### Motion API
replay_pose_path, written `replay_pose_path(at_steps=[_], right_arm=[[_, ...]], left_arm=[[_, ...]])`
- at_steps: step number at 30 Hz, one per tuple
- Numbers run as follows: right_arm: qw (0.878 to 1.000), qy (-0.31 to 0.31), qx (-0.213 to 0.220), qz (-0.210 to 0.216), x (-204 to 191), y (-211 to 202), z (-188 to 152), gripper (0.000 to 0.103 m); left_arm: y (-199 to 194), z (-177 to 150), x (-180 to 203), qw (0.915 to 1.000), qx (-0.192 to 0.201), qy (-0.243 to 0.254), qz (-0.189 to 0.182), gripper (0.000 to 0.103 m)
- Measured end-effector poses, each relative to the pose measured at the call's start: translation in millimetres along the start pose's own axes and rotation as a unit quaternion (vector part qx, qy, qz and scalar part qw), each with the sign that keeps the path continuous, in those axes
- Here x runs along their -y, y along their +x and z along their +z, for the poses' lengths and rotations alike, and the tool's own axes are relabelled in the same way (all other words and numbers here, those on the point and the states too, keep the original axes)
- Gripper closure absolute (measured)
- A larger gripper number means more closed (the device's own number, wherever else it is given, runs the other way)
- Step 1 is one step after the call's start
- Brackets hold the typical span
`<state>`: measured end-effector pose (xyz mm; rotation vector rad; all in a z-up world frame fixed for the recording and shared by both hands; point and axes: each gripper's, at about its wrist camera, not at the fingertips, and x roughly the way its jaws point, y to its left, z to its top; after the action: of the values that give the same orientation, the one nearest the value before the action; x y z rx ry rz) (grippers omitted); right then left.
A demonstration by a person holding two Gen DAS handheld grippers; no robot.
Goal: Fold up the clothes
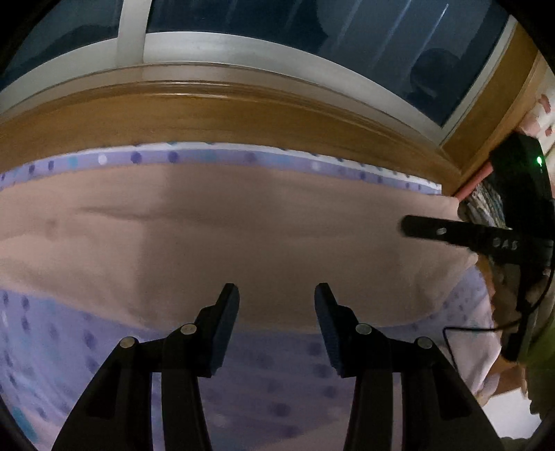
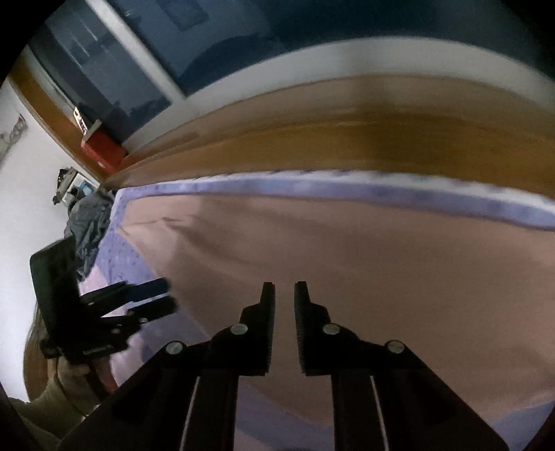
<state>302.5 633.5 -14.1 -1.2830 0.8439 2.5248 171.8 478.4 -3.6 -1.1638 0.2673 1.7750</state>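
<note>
On the bed, a pink cloth (image 1: 263,222) lies spread flat over a purple dotted sheet (image 1: 52,333), its far edge running near the wooden ledge (image 1: 208,107) under a dark window (image 1: 312,31). The left gripper (image 1: 276,295) hangs over the near edge of the cloth with its jaws standing apart and nothing between them; the cloth and sheet show through the gap. The right gripper (image 2: 284,293) hangs over the cloth too, its jaws drawn close with only a narrow slit left, and no fabric caught in it. In the right wrist view the left gripper appears at the left side, over the cloth's left edge, with a hand (image 2: 74,376) on its handle. A dark bundle (image 2: 92,225) lies at the far left corner of the bed.
</note>
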Motion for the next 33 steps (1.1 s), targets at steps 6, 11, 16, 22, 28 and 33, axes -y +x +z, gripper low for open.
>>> replay_pose_path(at_steps=[6, 11, 16, 22, 28, 33], right_arm=[[0.999, 0.006, -0.017, -0.029, -47, 86, 29, 0.092], [0.995, 0.013, -0.003, -0.101, -53, 116, 48, 0.093], [0.991, 0.027, 0.007, -0.134, -56, 124, 67, 0.093], [0.991, 0.071, 0.024, -0.111, -47, 102, 57, 0.092], [0.986, 0.042, 0.043, -0.156, -43, 26, -16, 0.077], [0.978, 0.080, 0.017, -0.191, -3, 1, -90, 0.059]], left_arm=[[15, -7, -47, 0.9980, -0.035, 0.008, -0.052, 0.057], [9, -18, -62, 0.9945, -0.030, -0.005, -0.101, 0.057], [8, -24, -58, 0.9945, -0.025, 0.026, -0.098, 0.057], [6, -27, -58, 0.9938, -0.032, 0.025, -0.103, 0.057], [0, -26, -69, 0.9950, -0.026, -0.012, -0.095, 0.057], [2, -25, -69, 0.9954, -0.028, -0.019, -0.090, 0.057]])
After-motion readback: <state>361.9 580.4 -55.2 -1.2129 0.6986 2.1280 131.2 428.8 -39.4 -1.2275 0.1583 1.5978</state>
